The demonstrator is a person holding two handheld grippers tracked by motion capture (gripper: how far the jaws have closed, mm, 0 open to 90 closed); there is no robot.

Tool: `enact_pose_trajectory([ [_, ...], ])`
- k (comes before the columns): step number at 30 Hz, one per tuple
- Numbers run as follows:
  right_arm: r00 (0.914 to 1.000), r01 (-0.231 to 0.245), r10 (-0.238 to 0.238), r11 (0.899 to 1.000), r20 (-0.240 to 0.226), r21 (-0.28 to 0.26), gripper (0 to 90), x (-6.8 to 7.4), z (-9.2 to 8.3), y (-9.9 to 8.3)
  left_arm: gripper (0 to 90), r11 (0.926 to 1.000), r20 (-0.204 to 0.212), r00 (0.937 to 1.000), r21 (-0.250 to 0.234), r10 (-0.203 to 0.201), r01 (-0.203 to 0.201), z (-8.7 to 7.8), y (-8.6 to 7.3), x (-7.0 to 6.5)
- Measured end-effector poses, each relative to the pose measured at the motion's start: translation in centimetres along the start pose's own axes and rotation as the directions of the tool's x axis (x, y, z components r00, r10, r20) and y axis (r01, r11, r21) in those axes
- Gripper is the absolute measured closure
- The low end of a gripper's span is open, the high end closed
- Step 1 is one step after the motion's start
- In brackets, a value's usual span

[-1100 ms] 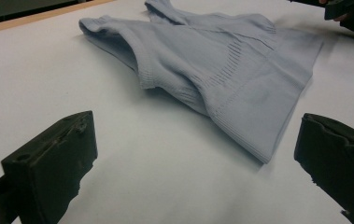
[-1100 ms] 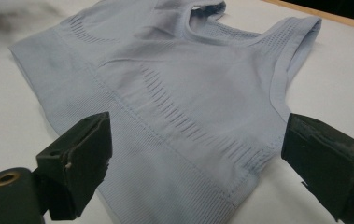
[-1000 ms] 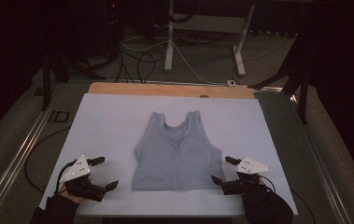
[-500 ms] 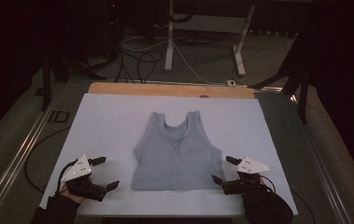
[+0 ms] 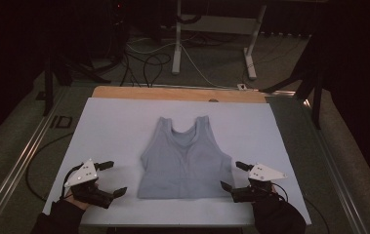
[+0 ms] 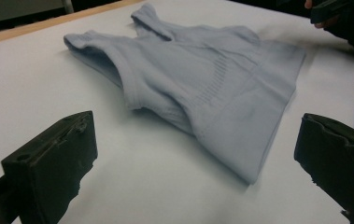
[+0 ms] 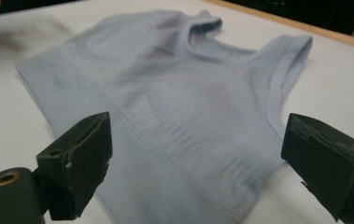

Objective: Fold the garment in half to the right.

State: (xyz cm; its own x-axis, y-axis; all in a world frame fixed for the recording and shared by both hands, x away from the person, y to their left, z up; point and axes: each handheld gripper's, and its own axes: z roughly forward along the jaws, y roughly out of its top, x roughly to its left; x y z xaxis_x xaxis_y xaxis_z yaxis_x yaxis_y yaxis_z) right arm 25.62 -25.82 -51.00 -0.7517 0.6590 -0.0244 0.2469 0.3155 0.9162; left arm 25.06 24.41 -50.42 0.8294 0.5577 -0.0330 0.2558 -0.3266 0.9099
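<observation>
You had both hands low at the near table edge, left gripper (image 5: 109,178) and right gripper (image 5: 234,175) spread wide, holding nothing, the tank top (image 5: 185,158) lying flat between them; gripper views showed its ribbed knit.

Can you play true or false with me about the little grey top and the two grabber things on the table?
1. The grey top lies flat on the white table cover. True.
2. The left gripper is squeezing the top. False: its jaws are open and it sits apart from the top, on the white cover.
3. The right gripper has open jaws close to the top's bottom corner. True.
4. The top is folded in half. False: it is spread out, with both shoulder straps pointing away from the person.
5. A strip of wood shows at the far edge of the table. True.
</observation>
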Motion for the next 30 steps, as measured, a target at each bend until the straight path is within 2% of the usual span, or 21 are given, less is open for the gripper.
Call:
enact_pose_trajectory([
  [2,0.9999,-0.008,0.008,1.000,-0.008,-0.009,8.8,0.2,-0.1,0.5,0.5,1.0000,0.003,1.0000,0.006,-0.002,0.002,0.0,0.2,0.0],
  [7,0.9996,0.027,-0.027,0.999,-0.001,-0.018,8.8,0.4,-0.3,2.2,0.5,0.9999,0.021,0.9997,0.006,0.010,-0.010,0.0,1.4,-0.1],
  [16,0.9982,0.058,-0.057,0.996,0.019,-0.062,8.8,-0.8,-0.5,6.0,0.5,0.9995,0.038,0.9988,0.009,0.030,-0.030,0.0,3.2,-0.3],
  [25,0.9942,0.106,-0.107,0.992,-0.010,-0.075,8.9,-0.8,1.4,8.7,0.5,0.9991,0.024,0.9991,0.023,0.035,-0.036,0.3,4.7,-0.7],
  [27,0.9909,0.132,-0.134,0.989,-0.016,-0.072,8.8,-0.7,2.2,9.5,0.5,0.9989,0.028,0.9988,0.022,0.040,-0.041,0.3,5.0,-0.8],
  [30,0.9898,0.139,-0.141,0.987,-0.020,-0.075,8.9,-0.7,2.7,10.1,0.5,0.9985,0.029,0.9985,0.026,0.047,-0.048,0.3,5.4,-0.9],
])
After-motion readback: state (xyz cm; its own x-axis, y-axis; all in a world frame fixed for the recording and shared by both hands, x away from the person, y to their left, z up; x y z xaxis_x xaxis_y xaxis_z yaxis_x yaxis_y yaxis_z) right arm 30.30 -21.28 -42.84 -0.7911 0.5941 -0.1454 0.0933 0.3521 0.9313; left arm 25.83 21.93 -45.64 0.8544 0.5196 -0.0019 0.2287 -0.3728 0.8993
